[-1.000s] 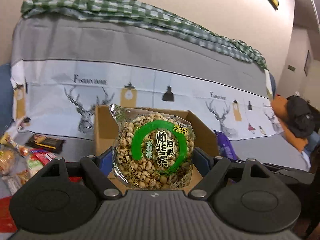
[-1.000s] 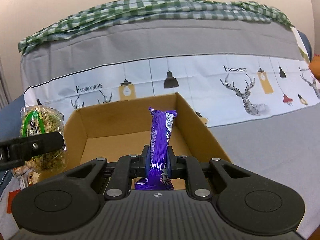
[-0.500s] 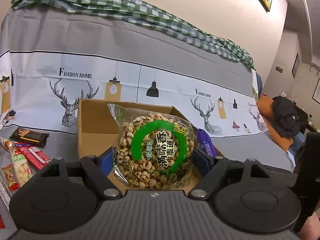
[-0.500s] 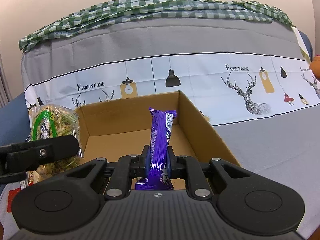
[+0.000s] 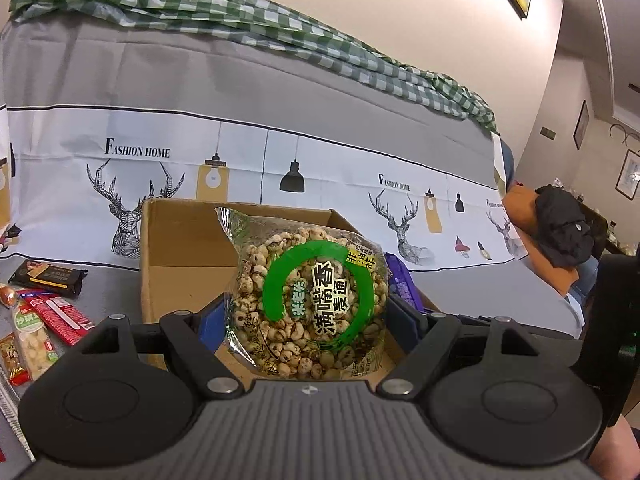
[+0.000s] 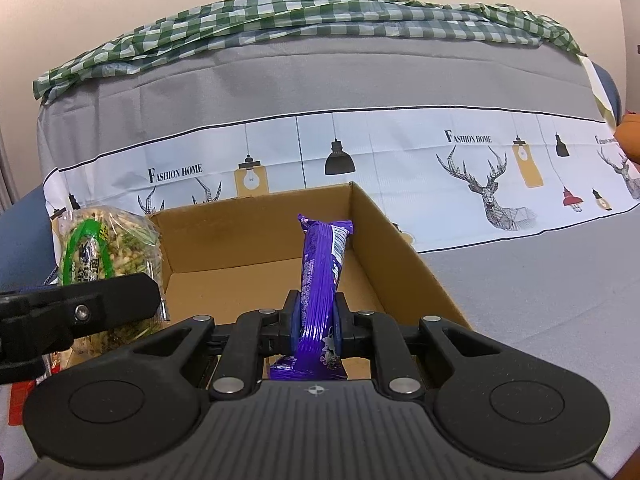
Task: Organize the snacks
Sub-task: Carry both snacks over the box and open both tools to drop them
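Note:
A clear bag of puffed snacks with a green ring label [image 5: 310, 304] stands upright between the wide-set pads of my left gripper [image 5: 308, 320], which is shut on it over the near part of an open cardboard box [image 5: 176, 248]. The right wrist view shows that same bag [image 6: 100, 256] at the box's left wall [image 6: 160, 248]. My right gripper [image 6: 316, 322] is shut on a purple wrapped snack bar [image 6: 320, 272], held upright over the box's near right side. The box floor [image 6: 240, 284] shows nothing lying on it.
Several small snack packs [image 5: 44, 312] and a dark bar [image 5: 48, 278] lie on the grey cloth left of the box. A sofa back draped in deer-print cloth [image 5: 280, 140] rises behind. A dark garment on an orange cushion [image 5: 560, 232] sits far right.
The left wrist view has swung to the right and slightly up; the loose snacks slid toward the left edge. In the right wrist view the bag of puffed snacks has come closer to the box's left wall.

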Demonstrator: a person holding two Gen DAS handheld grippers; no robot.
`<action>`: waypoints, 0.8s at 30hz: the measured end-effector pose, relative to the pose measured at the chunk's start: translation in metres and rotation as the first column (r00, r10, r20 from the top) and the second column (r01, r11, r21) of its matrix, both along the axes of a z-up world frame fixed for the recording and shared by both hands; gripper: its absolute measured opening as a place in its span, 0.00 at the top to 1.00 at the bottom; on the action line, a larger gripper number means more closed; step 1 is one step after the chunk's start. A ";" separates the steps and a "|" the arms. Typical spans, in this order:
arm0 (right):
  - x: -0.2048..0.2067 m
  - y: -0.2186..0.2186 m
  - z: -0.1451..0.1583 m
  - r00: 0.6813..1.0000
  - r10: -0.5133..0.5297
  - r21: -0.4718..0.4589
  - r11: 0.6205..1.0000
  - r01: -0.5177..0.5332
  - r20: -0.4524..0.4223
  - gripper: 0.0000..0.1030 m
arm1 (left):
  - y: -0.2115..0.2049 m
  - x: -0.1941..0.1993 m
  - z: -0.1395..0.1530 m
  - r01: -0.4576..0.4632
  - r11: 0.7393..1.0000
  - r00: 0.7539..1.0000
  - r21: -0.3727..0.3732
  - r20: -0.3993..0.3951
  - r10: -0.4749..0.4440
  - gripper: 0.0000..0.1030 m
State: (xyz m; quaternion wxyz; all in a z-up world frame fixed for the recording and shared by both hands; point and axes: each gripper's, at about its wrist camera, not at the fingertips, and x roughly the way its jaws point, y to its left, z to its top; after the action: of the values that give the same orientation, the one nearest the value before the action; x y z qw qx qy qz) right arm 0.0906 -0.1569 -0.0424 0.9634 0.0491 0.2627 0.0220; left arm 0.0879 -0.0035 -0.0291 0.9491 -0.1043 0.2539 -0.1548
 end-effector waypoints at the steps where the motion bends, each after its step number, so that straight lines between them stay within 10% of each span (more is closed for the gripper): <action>1: 0.000 -0.001 0.000 1.000 0.000 0.002 1.000 0.000 0.000 0.85 | 0.000 0.000 0.000 0.002 1.000 1.000 -0.001 0.000 -0.002 0.18; 24: -0.002 0.001 0.000 1.000 -0.023 -0.004 1.000 0.023 0.010 0.85 | -0.002 0.001 0.000 0.008 1.000 1.000 -0.005 -0.002 -0.008 0.18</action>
State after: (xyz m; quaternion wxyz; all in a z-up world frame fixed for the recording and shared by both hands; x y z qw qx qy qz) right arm 0.0883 -0.1563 -0.0429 0.9650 0.0498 0.2573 0.0104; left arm 0.0886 -0.0052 -0.0288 0.9480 -0.1058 0.2547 -0.1591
